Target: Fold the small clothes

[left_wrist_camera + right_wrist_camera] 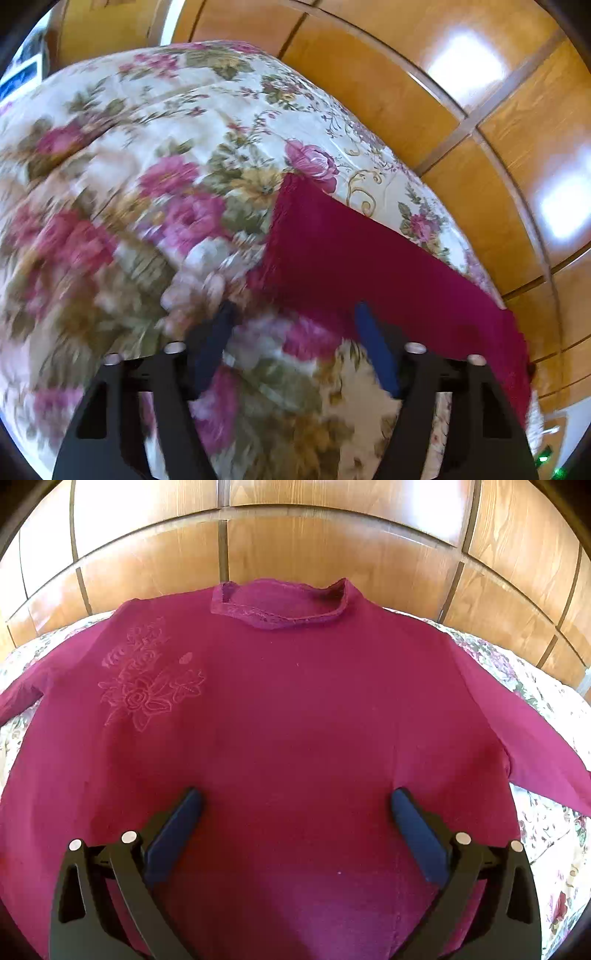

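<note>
A magenta long-sleeved top (295, 709) lies flat, front up, on a floral bedspread (546, 819), collar toward the wooden headboard, sleeves spread to both sides. It has tone-on-tone flower embroidery (147, 686) on its left chest. My right gripper (297, 797) is open and empty, hovering over the lower middle of the top. In the left wrist view, one edge of the top (351, 254) shows at right. My left gripper (295, 314) is open and empty over the bedspread (147, 184), beside that edge; the view is motion-blurred.
A glossy wooden panelled headboard (314, 542) runs along the far side of the bed and also shows in the left wrist view (461, 129). The bedspread's edge drops off at the far left there.
</note>
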A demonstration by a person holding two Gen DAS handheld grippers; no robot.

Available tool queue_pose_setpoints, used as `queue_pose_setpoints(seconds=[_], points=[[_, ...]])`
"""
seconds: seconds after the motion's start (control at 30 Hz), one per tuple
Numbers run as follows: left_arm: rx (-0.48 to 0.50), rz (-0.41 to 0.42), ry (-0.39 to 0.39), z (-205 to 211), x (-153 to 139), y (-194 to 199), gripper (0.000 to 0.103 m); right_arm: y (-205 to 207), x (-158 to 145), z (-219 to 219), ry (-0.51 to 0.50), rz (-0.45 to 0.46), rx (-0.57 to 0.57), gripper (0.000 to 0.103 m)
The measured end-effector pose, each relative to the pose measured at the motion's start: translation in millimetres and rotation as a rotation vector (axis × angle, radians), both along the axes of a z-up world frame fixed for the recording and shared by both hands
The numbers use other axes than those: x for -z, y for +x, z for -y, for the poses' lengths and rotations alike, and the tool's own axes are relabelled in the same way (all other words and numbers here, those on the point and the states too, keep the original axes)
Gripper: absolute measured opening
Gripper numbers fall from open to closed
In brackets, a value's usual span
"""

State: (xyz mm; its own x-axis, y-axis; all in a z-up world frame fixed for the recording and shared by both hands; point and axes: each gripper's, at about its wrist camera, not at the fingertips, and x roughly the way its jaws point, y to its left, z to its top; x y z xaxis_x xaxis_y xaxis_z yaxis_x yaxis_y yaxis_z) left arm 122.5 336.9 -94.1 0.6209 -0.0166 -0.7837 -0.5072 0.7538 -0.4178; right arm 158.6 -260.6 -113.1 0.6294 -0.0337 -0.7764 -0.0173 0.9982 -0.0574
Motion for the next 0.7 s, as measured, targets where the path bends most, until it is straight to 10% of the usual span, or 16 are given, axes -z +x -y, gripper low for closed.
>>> queue_pose_setpoints(seconds=[0.1, 0.33, 0.6, 0.7], points=[[0.025, -0.008, 0.041, -1.3, 0.5, 18.4, 0.007, -0.1, 0.2, 0.1, -0.002, 0.001, 0.003, 0.101], [-0.052, 0.102, 0.206, -19.8, -66.5, 43.8, 0.007, 1.0, 1.0, 0.9, 0.001, 0.004, 0.008, 0.101], [-0.035, -0.142, 0.317, -2.9, 0.9, 59.9, 0.011, 1.0, 2.5, 1.6, 0.007, 0.008, 0.010, 0.101], [-0.086, -0.153, 0.298, -3.4, -9.3, 50.6, 0.031, 0.9, 2.5, 2.1, 0.010, 0.009, 0.010, 0.101]])
